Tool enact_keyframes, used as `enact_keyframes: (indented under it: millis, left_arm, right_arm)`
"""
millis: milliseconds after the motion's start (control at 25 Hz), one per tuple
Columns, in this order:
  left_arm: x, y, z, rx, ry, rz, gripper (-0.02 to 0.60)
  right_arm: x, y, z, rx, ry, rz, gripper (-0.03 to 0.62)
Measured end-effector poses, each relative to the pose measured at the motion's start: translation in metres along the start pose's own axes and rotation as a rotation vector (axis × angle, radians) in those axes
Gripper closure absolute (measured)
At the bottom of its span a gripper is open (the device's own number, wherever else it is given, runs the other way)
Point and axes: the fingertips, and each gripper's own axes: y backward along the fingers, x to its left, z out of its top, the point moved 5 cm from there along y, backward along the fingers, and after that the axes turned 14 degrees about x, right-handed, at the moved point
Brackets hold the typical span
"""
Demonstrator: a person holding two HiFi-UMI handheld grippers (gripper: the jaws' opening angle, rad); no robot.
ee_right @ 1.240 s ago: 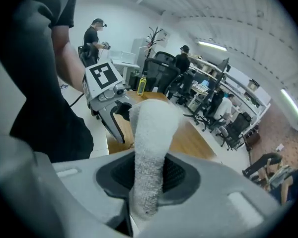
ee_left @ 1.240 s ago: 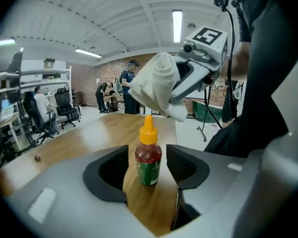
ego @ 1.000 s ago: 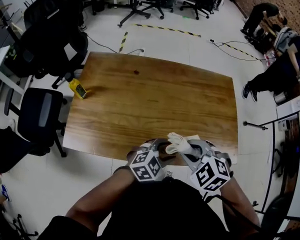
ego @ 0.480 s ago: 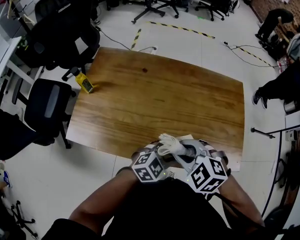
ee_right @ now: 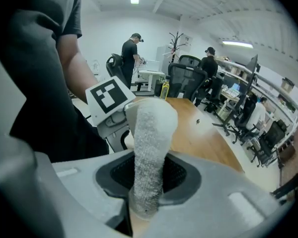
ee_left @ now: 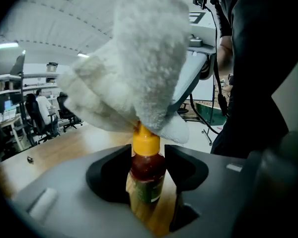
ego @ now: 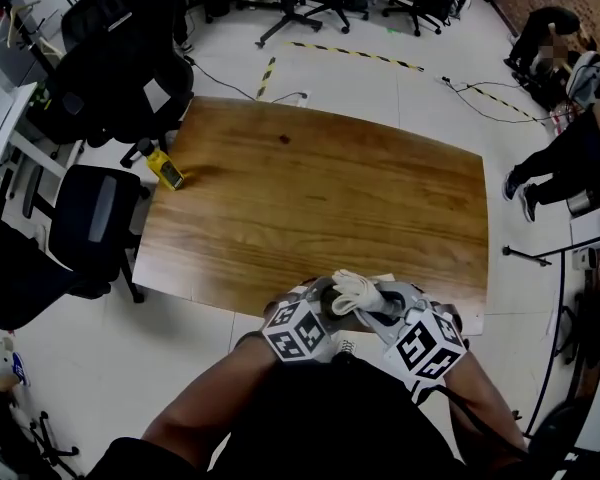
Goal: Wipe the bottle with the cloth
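Not much moved in the last second. Both grippers stayed at the near edge of the worktop (ego: 310, 198). The cloth (ee_left: 134, 78) rocked towards the left side and came back, which reads as one short wipe stroke.

The left gripper (ee_left: 148, 172) had its fingers (ee_left: 109, 175) ease in a touch, then hold. They were clamped on the bottle (ee_left: 146, 177), which was lifted clear of the worktop. Its yellow cap (ee_left: 146, 144) pointed out past the fingertips.

The right gripper (ee_right: 149, 175) had its fingers (ee_right: 176, 175) closed on the cloth, a rolled length running up between them. The free end was draped over the cap and touching it.

In the head view the bottle was hidden under the cloth bundle.

My read: the firmer grip means the bottle was braced for rubbing. Contact was at the cap only. The red shoulder and green label below showed bare, so most of the wiping was probably still to do. Risk: the left fingers cover part of the body, so it may need regripping to reach that area.
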Motion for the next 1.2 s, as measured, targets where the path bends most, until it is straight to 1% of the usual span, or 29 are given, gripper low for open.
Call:
enact_keyframes:
  millis: [160, 280, 440, 560, 680, 800, 880, 920, 1000, 1040, 1160, 1200]
  left_arm:
    - [0.0, 0.0, -0.001, 0.01, -0.006, 0.001, 0.357]
    - [-0.001, 0.0, -0.001, 0.015, -0.008, 0.009, 0.357]
    - [0.0, 0.002, -0.002, 0.023, -0.014, 0.015, 0.356]
    - [0.001, 0.005, -0.002, 0.02, -0.003, 0.013, 0.354]
    - [0.001, 0.019, 0.006, -0.031, 0.015, 0.02, 0.344]
    - [0.004, 0.044, 0.022, -0.119, 0.046, 0.061, 0.353]
    - [0.007, 0.052, 0.03, -0.142, 0.046, 0.065, 0.434]
    - [0.008, 0.053, 0.032, -0.136, 0.034, 0.055, 0.467]
    - [0.008, 0.052, 0.032, -0.117, 0.005, 0.033, 0.474]
    - [0.008, 0.051, 0.031, -0.104, -0.009, 0.025, 0.479]
    - [0.005, 0.047, 0.026, -0.049, -0.057, 0.013, 0.48]
    - [0.005, 0.046, 0.025, -0.044, -0.059, 0.008, 0.482]
  right_arm:
    - [0.002, -0.016, -0.03, 0.094, -0.031, -0.023, 0.514]
    - [0.005, -0.027, -0.047, 0.109, -0.104, -0.009, 0.516]
    - [0.007, -0.023, -0.068, 0.132, -0.189, -0.011, 0.516]
    - [0.004, -0.01, -0.089, 0.127, -0.295, -0.027, 0.516]
    - [0.0, 0.008, -0.105, 0.041, -0.447, -0.033, 0.515]
    - [-0.002, 0.018, -0.111, -0.104, -0.599, -0.032, 0.514]
    - [-0.003, 0.022, -0.111, -0.21, -0.708, -0.031, 0.515]
    - [-0.003, 0.023, -0.111, -0.258, -0.763, -0.024, 0.514]
    - [0.0, 0.022, -0.107, -0.333, -0.847, 0.001, 0.515]
    - [0.002, 0.021, -0.105, -0.358, -0.869, 0.016, 0.514]
    - [0.014, 0.016, -0.098, -0.384, -0.875, 0.038, 0.514]
    - [0.017, 0.014, -0.096, -0.387, -0.874, 0.04, 0.514]
